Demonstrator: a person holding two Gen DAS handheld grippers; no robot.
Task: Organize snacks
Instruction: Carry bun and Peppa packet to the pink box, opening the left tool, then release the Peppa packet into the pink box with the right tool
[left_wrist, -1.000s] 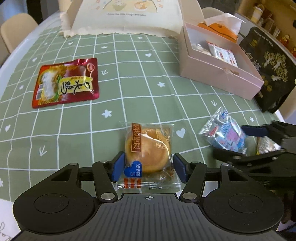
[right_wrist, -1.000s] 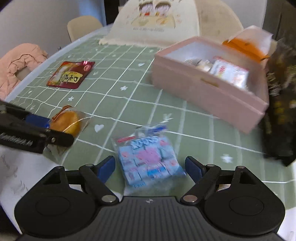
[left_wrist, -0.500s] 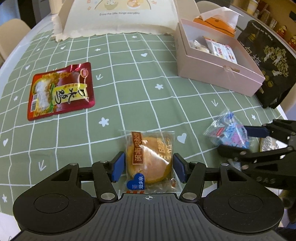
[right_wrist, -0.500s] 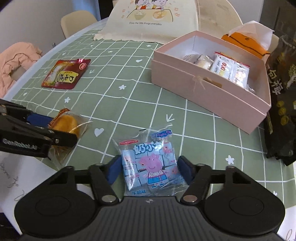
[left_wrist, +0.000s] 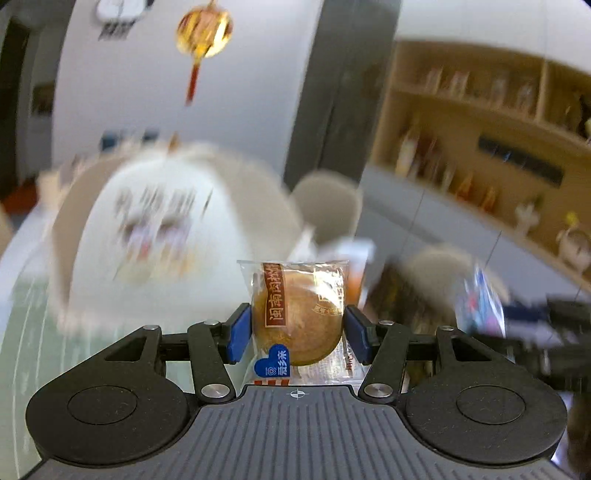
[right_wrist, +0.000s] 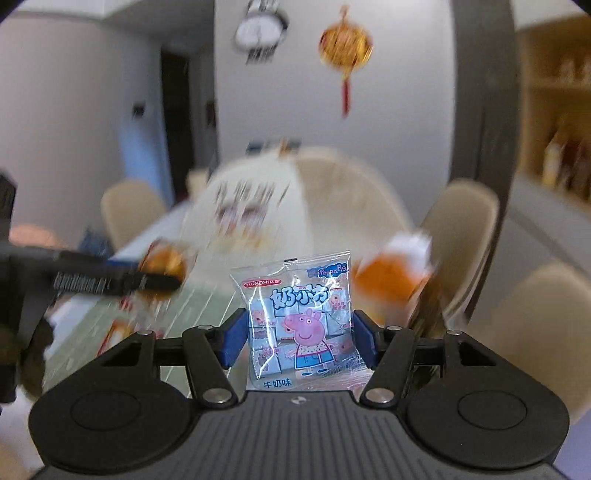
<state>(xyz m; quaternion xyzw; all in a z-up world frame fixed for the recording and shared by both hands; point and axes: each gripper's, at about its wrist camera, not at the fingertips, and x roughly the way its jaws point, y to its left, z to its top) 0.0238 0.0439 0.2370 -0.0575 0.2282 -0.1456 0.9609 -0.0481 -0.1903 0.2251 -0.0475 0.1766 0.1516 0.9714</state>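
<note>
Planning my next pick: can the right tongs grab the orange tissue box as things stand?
Probably not: the right tongs are clamped on the Peppa Pig candy bag, leaving no room for the tissue box until that's released.

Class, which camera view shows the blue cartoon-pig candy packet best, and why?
The right wrist view: the candy packet sits sharp, face-on, gripped in the right claw. The left wrist view shows it only as a blurred sliver at the right edge.

Air ahead of both claws open above worktop (right_wrist: 207, 306). Obstacles: white bag (left_wrist: 155, 236) at far edge; orange tissue box (right_wrist: 391, 273) right; chairs (right_wrist: 458, 225) beyond.
</note>
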